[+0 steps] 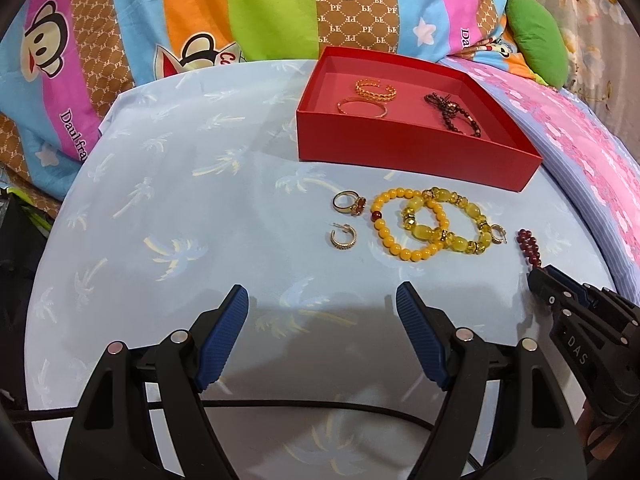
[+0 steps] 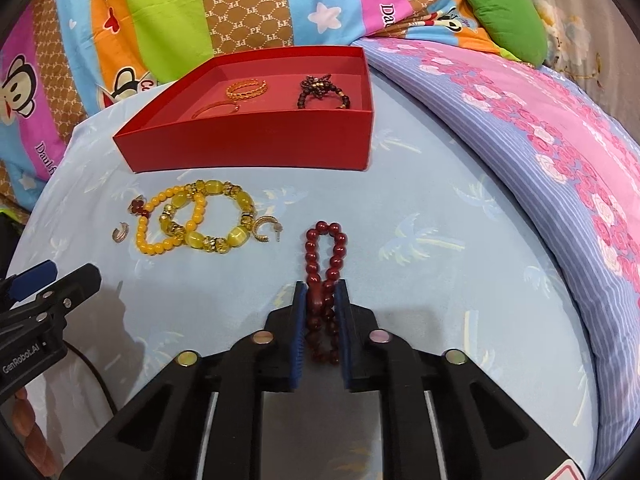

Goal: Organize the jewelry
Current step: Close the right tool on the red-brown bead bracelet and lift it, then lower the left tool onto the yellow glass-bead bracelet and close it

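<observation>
**On the palm-print cloth: red beads pinched, box half filled**

On the right gripper (image 2: pixel 321 300), "DAS" is printed along the body as seen from the left wrist view, while "GenRobot.AI" can be read on the left gripper (image 1: pixel 322 300) in the right wrist view. "PF" and "Daul fra..." are repeated across the striped monkey bedding (image 1: pixel 120 40) behind.

A dark red bead bracelet (image 2: pixel 326 264) is clamped between the blue pads of the right gripper. It's made of glossy round beads and is squeezed into a long narrow loop, with its long axis pointing straight away from the gripper toward the red box (image 2: pixel 256 148), the far end lying on the light blue cloth (image 2: pixel 420 220).

The left gripper is held wide apart with nothing between its fingers.

Inside the box, two gold bangles (image 1: pixel 375 89) and a dark brown bead bracelet (image 1: pixel 452 112) are seen. Just in front of it, two overlapping yellow bracelets (image 1: pixel 428 222), a gold ring (image 1: pixel 349 203) and two hoop earrings (image 1: pixel 343 237) are laid out.
</observation>
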Tool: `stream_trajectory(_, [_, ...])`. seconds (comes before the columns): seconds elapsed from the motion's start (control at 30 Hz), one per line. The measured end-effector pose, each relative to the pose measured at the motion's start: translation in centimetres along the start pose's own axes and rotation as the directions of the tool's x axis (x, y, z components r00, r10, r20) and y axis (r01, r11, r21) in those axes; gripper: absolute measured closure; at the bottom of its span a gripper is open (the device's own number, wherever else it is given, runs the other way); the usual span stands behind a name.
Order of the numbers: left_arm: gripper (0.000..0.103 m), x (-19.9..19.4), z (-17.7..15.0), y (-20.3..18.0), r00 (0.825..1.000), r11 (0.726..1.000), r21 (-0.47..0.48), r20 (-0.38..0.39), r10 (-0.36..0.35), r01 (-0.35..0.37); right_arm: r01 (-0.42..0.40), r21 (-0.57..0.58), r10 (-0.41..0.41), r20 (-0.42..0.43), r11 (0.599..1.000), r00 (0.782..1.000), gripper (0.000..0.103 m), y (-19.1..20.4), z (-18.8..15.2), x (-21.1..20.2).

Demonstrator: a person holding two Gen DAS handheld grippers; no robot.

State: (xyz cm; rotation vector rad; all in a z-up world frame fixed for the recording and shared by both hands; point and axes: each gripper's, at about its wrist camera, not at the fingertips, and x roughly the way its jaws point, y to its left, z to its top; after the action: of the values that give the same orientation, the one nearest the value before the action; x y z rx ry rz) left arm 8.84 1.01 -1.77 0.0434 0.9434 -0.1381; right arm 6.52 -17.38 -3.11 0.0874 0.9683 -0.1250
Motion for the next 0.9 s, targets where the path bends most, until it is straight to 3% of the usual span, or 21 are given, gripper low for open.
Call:
stream_trajectory(0.37, [0.030,-0.3,0.0,0.5,1.000,1.000,-0.010,0.005,0.004,-0.004,-0.042,0.042,0.042,-0.001,0.998,0.999,0.095,-0.6,-0.2,-0.9])
stream_trajectory(0.7, [0.031,0.2,0.6,3.5,1.000,0.997,-0.080,0.000,0.013,-0.013,-0.099,0.042,0.097,0.044,0.994,0.994,0.095,0.0,0.6,-2.8])
stream_trajectory(0.9, [0.031,0.7,1.3,3.0,1.000,0.998,-0.064,0.002,0.002,-0.002,-0.123,0.048,0.120,0.050,0.991,0.991,0.095,0.4,1.2,-2.7])
